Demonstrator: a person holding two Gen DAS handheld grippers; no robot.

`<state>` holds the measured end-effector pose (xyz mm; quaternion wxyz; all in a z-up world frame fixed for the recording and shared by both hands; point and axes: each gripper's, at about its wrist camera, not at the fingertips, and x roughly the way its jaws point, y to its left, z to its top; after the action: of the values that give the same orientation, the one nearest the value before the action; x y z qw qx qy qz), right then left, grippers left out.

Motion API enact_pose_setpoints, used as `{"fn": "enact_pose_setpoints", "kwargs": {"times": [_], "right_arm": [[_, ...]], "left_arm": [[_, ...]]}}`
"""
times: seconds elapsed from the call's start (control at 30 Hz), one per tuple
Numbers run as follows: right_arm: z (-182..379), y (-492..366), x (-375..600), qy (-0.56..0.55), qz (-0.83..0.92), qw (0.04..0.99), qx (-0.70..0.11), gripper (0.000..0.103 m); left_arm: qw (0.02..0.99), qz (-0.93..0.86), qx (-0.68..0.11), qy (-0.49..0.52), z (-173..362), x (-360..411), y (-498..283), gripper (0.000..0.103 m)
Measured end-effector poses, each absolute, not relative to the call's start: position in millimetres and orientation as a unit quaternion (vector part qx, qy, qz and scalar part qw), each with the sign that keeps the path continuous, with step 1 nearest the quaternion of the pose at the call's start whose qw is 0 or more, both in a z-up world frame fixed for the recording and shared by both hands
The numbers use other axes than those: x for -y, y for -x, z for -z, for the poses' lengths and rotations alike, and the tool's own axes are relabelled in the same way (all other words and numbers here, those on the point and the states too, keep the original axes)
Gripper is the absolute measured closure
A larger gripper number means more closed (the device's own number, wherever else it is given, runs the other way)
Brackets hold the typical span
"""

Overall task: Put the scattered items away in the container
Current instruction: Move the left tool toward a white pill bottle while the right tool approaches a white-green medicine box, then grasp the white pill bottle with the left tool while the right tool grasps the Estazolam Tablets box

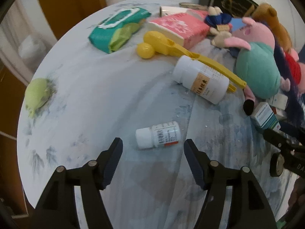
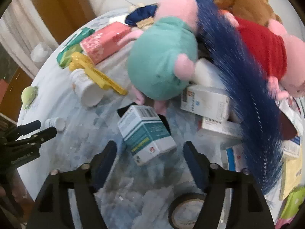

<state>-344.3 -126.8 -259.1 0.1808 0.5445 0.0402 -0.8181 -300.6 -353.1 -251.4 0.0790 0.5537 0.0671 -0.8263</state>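
Observation:
My left gripper point(image 1: 153, 153) is open and empty, just short of a small white pill bottle point(image 1: 158, 135) lying on its side on the round table point(image 1: 85, 99). A bigger white bottle point(image 1: 202, 79) lies behind it under a yellow scoop tool point(image 1: 183, 50). My right gripper point(image 2: 150, 155) is open, its jaws either side of a teal-and-white medicine box point(image 2: 146, 133). The left gripper also shows at the left edge of the right wrist view point(image 2: 44, 127). The container is a blue-edged bin point(image 2: 234, 61) holding boxes and plush toys.
A green wipes pack point(image 1: 118, 28), pink tissue pack point(image 1: 179, 27), green crumpled wad point(image 1: 39, 93), teal plush pig point(image 1: 257, 66) and more medicine boxes point(image 2: 205, 100) lie around. A tape roll point(image 2: 185, 210) sits under my right gripper. The table edge curves left.

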Motion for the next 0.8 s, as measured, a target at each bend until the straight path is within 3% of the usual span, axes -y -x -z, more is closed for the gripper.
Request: {"fn": "enact_pose_setpoints", "kwargs": {"times": [0.37, 0.47, 0.5, 0.57, 0.8], "right_arm": [[272, 349, 132, -0.549, 0.816, 0.173, -0.050, 0.016], [276, 351, 133, -0.548, 0.818, 0.166, -0.049, 0.016], [277, 352, 134, -0.547, 0.820, 0.159, -0.050, 0.024], [278, 354, 135, -0.550, 0.820, 0.154, -0.046, 0.049], [277, 352, 140, -0.556, 0.817, 0.150, -0.031, 0.050]], "left_arm": [[0.059, 0.824, -0.036, -0.563, 281, 355, 315, 0.037], [0.046, 0.827, -0.035, -0.560, 280, 353, 317, 0.057], [0.040, 0.827, -0.034, -0.560, 279, 351, 318, 0.066], [0.031, 0.828, -0.033, -0.559, 276, 346, 319, 0.069], [0.011, 0.830, -0.005, -0.558, 274, 324, 324, 0.071]]}}
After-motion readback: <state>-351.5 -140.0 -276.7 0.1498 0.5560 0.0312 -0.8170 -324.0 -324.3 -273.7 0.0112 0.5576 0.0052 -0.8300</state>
